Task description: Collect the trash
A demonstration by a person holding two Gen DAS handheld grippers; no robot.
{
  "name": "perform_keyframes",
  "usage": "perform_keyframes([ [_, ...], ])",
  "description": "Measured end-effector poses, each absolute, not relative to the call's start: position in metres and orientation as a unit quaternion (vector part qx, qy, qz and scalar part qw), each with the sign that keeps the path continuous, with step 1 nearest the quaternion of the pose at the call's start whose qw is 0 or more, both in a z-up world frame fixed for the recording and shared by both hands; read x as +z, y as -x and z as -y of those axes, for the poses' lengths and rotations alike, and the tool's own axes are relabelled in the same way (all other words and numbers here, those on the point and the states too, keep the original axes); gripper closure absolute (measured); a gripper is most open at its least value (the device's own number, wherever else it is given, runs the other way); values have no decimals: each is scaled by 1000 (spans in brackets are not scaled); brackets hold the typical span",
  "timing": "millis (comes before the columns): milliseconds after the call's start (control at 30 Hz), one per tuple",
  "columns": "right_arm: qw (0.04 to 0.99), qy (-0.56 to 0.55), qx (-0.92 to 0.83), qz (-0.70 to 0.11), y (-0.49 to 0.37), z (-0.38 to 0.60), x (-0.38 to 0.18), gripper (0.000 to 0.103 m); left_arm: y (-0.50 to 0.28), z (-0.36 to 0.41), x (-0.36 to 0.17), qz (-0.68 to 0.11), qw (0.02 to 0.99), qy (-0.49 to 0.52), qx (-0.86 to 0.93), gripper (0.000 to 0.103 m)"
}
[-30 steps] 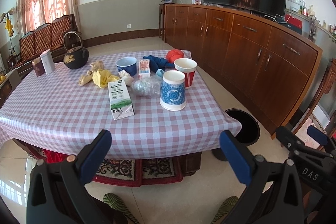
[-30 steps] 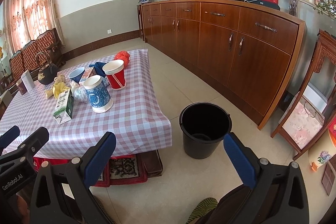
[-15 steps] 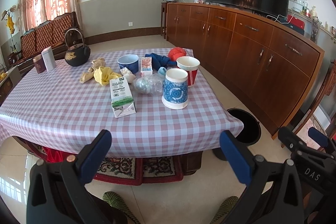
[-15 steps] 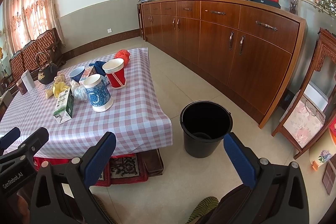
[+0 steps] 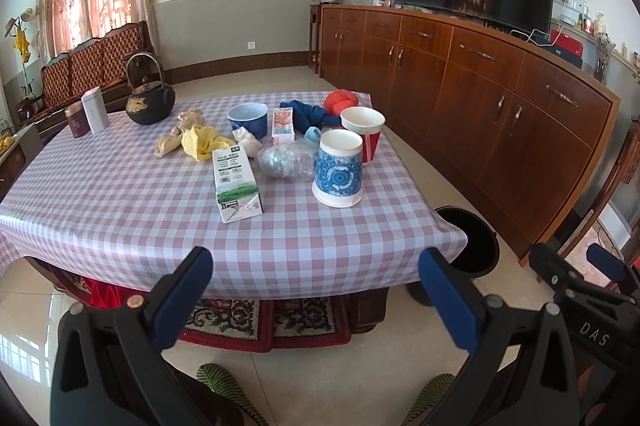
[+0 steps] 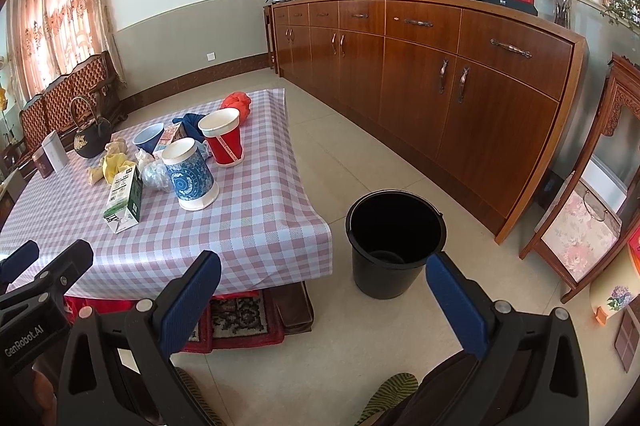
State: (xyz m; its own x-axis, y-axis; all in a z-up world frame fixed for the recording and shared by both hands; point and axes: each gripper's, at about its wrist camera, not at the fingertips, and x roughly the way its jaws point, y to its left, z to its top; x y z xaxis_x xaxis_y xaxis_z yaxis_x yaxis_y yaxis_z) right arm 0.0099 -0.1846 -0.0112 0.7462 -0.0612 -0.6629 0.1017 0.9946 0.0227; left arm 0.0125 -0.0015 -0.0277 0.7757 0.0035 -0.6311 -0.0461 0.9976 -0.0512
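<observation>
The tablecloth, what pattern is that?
The tablecloth is a pink, pale blue and white check, clearest in the left wrist view.

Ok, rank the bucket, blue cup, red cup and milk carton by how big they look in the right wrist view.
1. Bucket, by far the largest.
2. Blue cup.
3. Milk carton and red cup: these look alike, and the red cup stands farther from the camera, so I won't rank them.

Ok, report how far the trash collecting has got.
Nothing looks done: the black bucket on the floor beside the table shows no trash inside. Nothing is in hand; the left gripper and right gripper are both open, short of the table. Left to collect: the milk carton, crumpled plastic bottle, paper cups and wrappers.
</observation>
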Motion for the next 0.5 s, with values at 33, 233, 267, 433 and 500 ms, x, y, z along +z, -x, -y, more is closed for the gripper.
perform_keyframes([
  [33, 934, -28, -44, -354, -10, 185, -11, 0, -13, 1, -28, -335, 942, 32, 13, 0],
  [233, 934, -30, -42, -355, -11, 184, -13, 0, -13, -1, -29, -336, 941, 32, 16, 0],
  [267, 934, -30, -42, -355, -11, 184, -13, 0, -14, -1, -29, -336, 941, 32, 16, 0],
  [433, 933, -30, -40, -357, -12, 183, -15, 0, -14, -1, -29, -336, 941, 32, 16, 0],
  [500, 933, -30, -40, -358, -12, 182, -15, 0, -14, -2, -30, -336, 941, 32, 17, 0],
])
